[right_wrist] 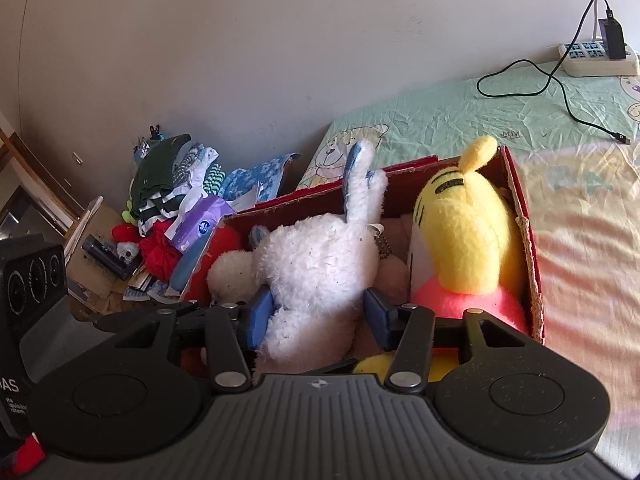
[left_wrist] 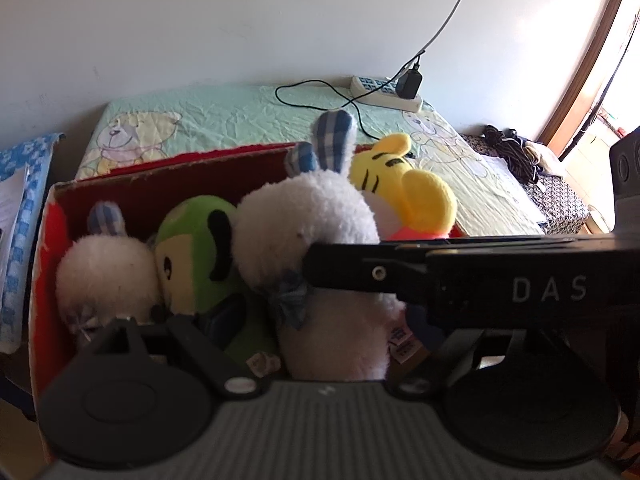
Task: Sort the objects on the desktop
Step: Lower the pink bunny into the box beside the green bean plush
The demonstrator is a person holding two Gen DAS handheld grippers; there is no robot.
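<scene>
- The right gripper [right_wrist: 318, 312] sat nearest its camera, its blue pads [right_wrist: 262, 312] pressed against either side of a white plush rabbit [right_wrist: 320, 264], grasping it around the body
- In the left wrist view the left gripper [left_wrist: 280, 344] hung low over the box; its fingertips were buried among the toys, so I cannot tell whether it was released or clenched
- The rabbit stood upright inside the red cardboard box [right_wrist: 532, 248], its blue-checked ears [left_wrist: 334, 140] pointing up
- Beside it in the box lay a green plush toy [left_wrist: 196, 248] and a second white plush [left_wrist: 104, 276] at the left end
- A yellow plush tiger [right_wrist: 464, 232] filled the right end, touching the box wall
- The box rested on a pale green bedsheet [right_wrist: 460, 116] printed with bears
- Farther back, a white power strip [right_wrist: 596, 58] with a black charger [right_wrist: 612, 38] lay by the wall
- A heap of clothes [right_wrist: 168, 184] lay off the bed's left side
</scene>
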